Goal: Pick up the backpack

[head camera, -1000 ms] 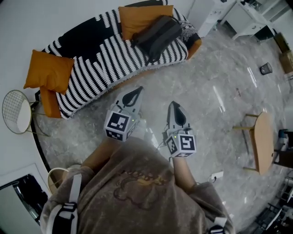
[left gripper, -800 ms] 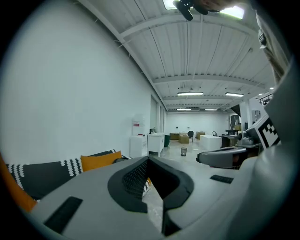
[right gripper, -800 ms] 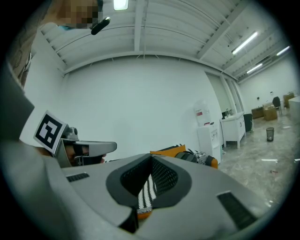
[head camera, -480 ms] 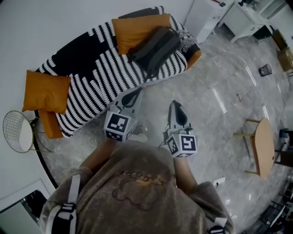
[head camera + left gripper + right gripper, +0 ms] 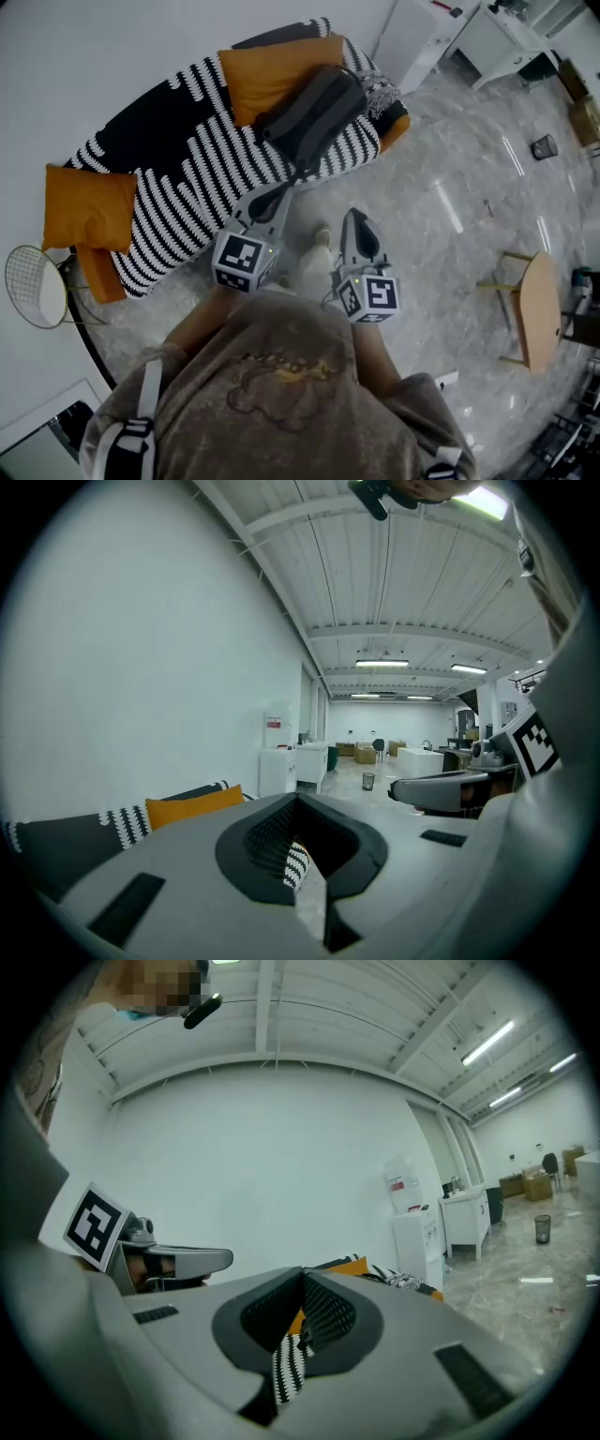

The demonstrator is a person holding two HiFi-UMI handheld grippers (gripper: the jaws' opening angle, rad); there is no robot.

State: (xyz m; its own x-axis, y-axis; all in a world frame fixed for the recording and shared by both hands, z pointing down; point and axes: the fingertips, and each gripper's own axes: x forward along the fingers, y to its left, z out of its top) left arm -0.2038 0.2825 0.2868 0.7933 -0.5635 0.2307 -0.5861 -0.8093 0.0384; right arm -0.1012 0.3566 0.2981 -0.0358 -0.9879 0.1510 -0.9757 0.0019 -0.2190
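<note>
Dark backpack on striped sofa, against orange cushion

1. Bare marble floor lies open between the person and the striped sofa.
2. An orange cushion backs the backpack; its front side stands unobstructed.
3. A wooden table stands well apart at right.

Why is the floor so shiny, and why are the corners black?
Head view: light glares off the glossy floor in white streaks, and the wide lens bends the sofa. Left gripper view and right gripper view: the round lens leaves black corners and curves the ceiling.
</note>
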